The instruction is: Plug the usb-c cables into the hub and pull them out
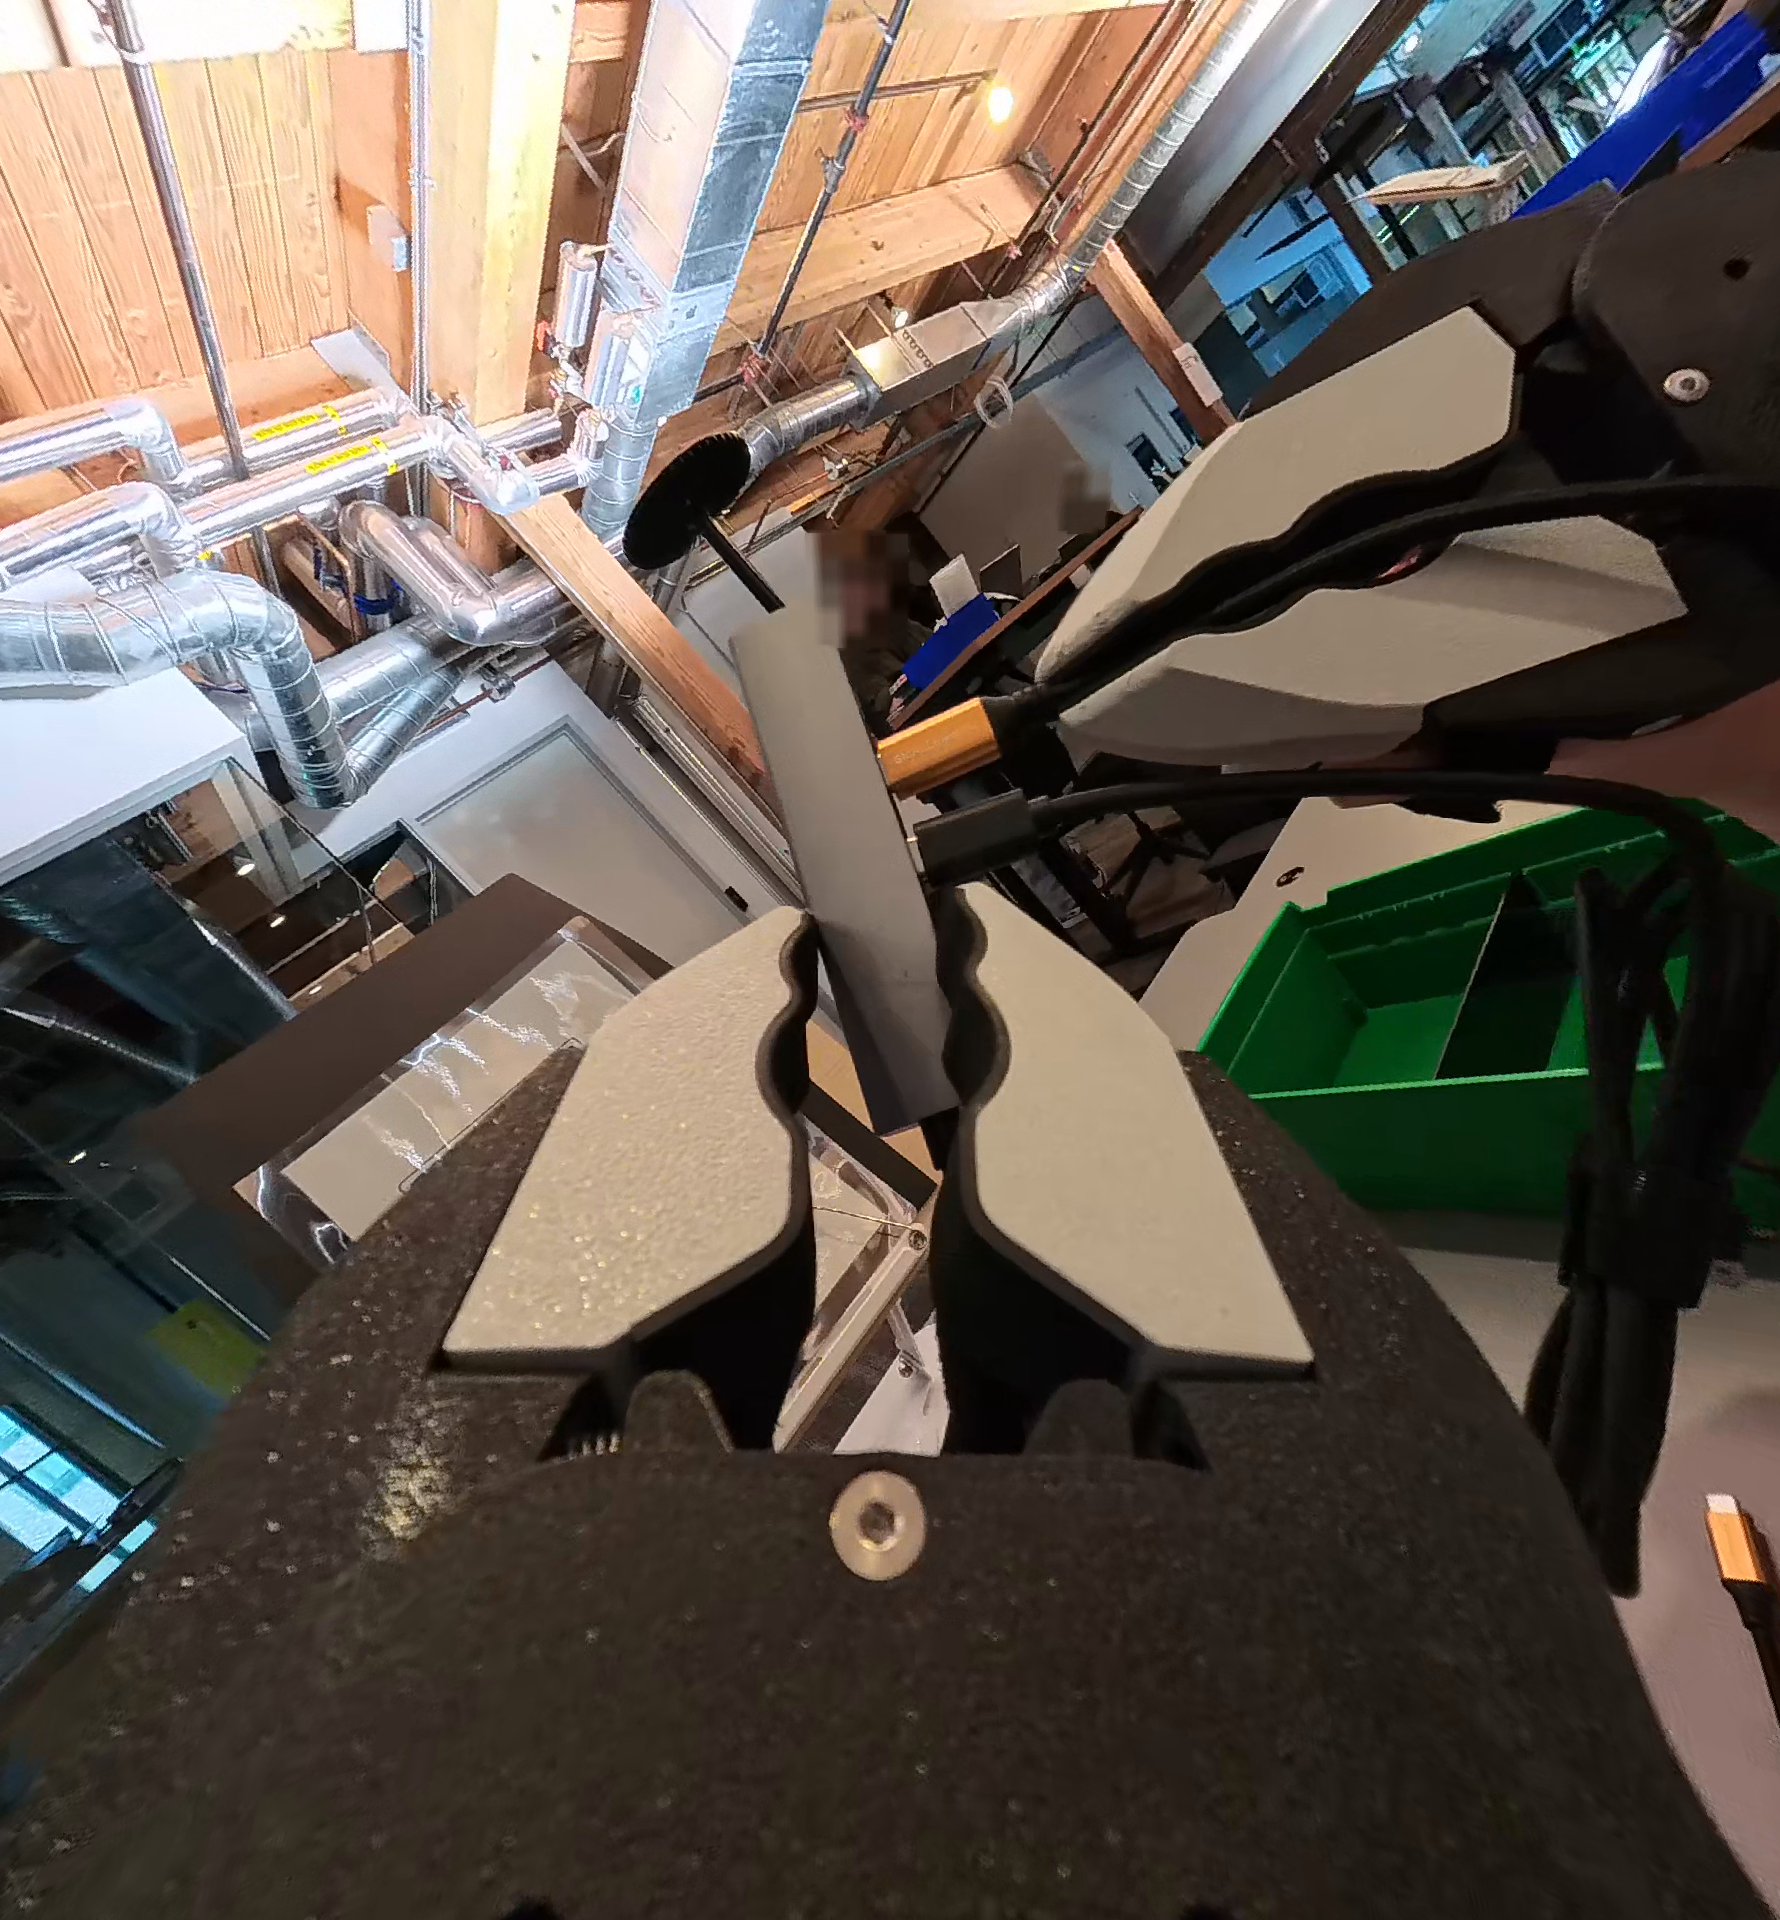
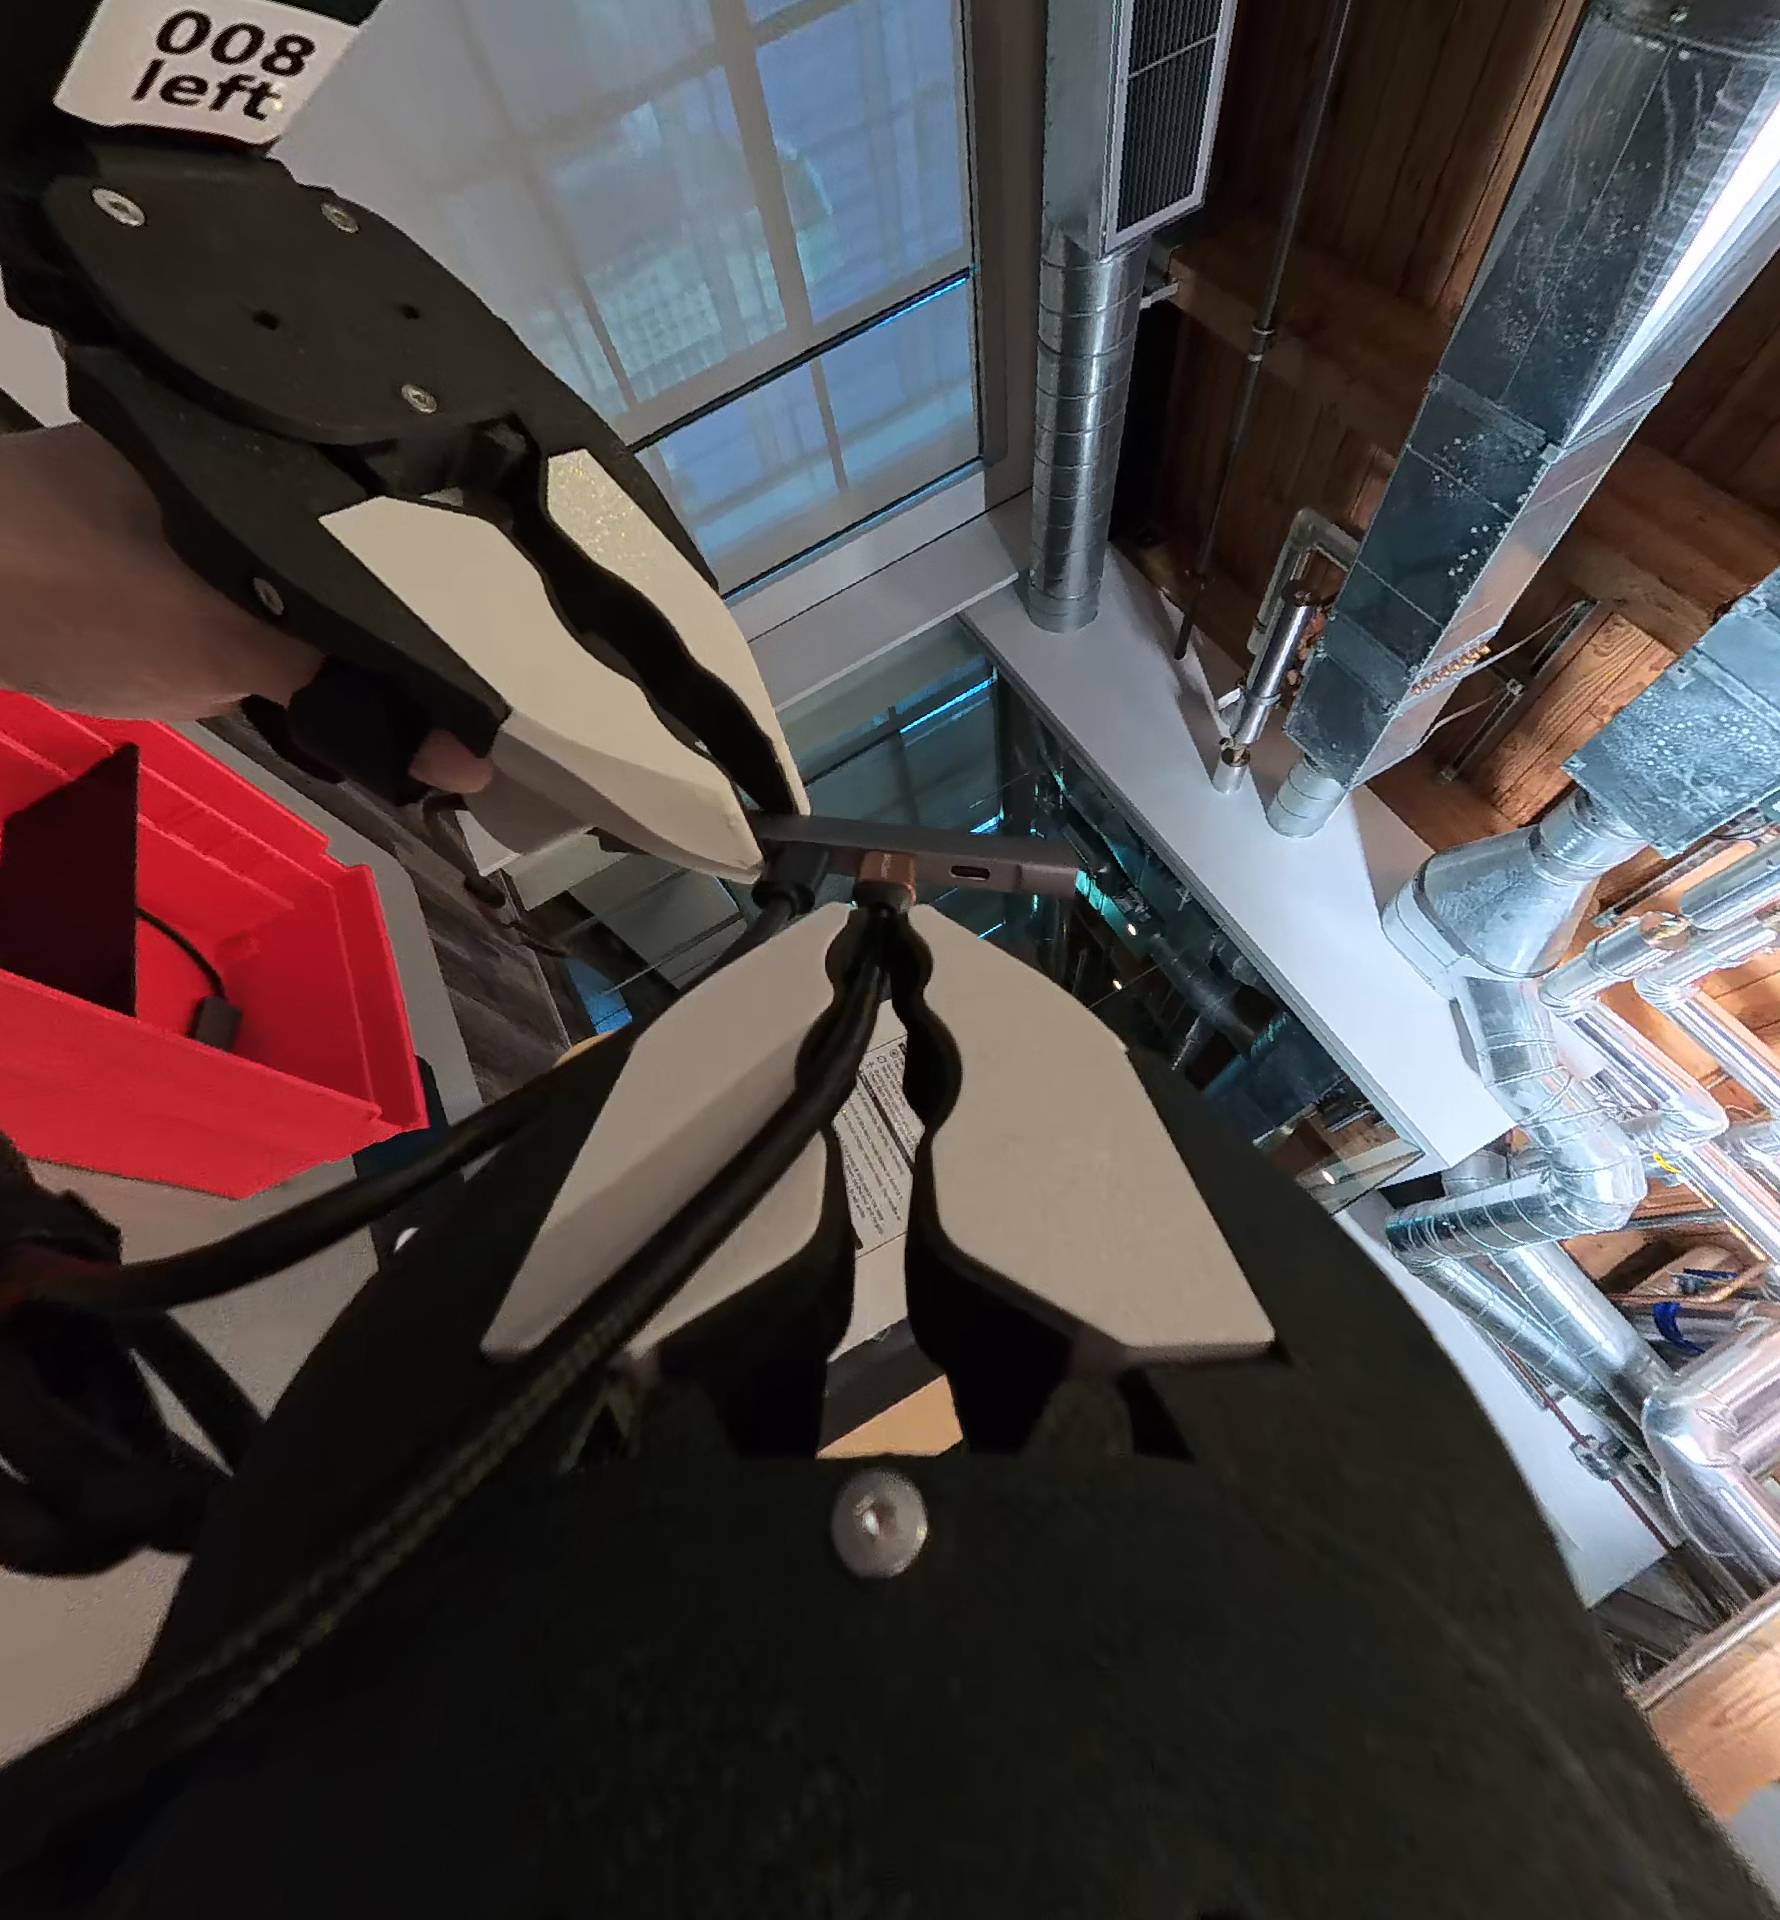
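Note:
My left gripper (image 1: 881, 935) is shut on the lower end of a grey slab-shaped hub (image 1: 844, 810) and holds it up in the air; it also shows in the right wrist view (image 2: 761, 836). A black USB-C plug (image 1: 974, 836) sits in the hub's side. My right gripper (image 2: 881, 920) is shut on the black cable just behind an orange metal plug (image 2: 881, 868), whose tip meets the hub's side (image 2: 979, 871) above the black plug (image 2: 798, 871). I cannot tell how deep it sits. In the left wrist view the right gripper (image 1: 1047, 696) holds that orange plug (image 1: 933, 748).
A green divided bin (image 1: 1437, 1049) stands on the table at the right. A bundle of black cable (image 1: 1644, 1247) hangs from the plugs. A second orange plug (image 1: 1738, 1558) lies on the grey table. A red bin (image 2: 190, 997) holds a cable. Pipes and ducts are overhead. My hands' fingertips stand some 5 cm from each other.

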Demonstrator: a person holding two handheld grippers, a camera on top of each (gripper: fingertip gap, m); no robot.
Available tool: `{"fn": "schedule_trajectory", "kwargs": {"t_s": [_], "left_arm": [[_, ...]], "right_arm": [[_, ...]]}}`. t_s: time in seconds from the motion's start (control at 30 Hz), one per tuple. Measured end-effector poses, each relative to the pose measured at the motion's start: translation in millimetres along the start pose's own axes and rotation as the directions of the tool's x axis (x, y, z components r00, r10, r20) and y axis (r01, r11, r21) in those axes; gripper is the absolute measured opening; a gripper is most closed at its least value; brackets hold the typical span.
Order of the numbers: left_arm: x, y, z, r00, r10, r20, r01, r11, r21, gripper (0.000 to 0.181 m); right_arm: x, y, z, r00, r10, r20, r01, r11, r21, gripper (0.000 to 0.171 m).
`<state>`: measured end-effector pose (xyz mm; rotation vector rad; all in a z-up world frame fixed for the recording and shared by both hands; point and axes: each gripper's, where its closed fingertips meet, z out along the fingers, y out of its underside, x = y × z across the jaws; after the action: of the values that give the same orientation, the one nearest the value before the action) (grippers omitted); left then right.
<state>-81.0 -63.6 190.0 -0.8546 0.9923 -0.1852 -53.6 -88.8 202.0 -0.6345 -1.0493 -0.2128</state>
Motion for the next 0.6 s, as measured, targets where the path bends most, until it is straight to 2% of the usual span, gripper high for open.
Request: {"fn": "schedule_trajectory", "kwargs": {"t_s": [0.1, 0.2, 0.33, 0.4, 0.47, 0.6], "left_arm": [[-1.3, 2.0, 1.3, 1.000, 0.004, 0.006, -0.004, 1.000, -0.006, 0.022], [-7.3, 17.7, 5.4, 1.000, -0.006, 0.002, 0.006, 0.995, -0.102, 0.022], [-26.1, 57.3, 7.6, 0.996, -0.056, 0.067, 0.072, 0.961, -0.266, 0.022], [-30.8, 84.0, 8.3, 0.990, -0.107, 0.088, 0.132, 0.919, -0.371, 0.022], [-26.7, 111.3, 9.8, 0.990, -0.124, 0.071, 0.143, 0.867, -0.478, 0.022], [-1.1, 172.2, 12.6, 0.989, -0.150, 0.002, 0.109, 0.709, -0.697, 0.022]], "right_arm": [[0.3, 2.5, 1.2, 1.000, 0.012, 0.000, -0.012, 1.000, -0.009, 0.006], [-7.6, 17.8, 8.4, 0.999, 0.015, 0.039, -0.013, 0.999, -0.049, 0.007], [-27.9, 72.5, 12.8, 0.982, 0.055, 0.180, -0.014, 0.975, -0.220, 0.008], [-36.8, 108.1, 5.3, 0.960, 0.121, 0.251, -0.023, 0.932, -0.361, 0.008], [-35.5, 135.7, -1.9, 0.956, 0.158, 0.246, -0.026, 0.884, -0.468, 0.008], [-39.7, 166.5, -13.0, 0.940, 0.238, 0.245, -0.046, 0.798, -0.601, 0.008]]}}
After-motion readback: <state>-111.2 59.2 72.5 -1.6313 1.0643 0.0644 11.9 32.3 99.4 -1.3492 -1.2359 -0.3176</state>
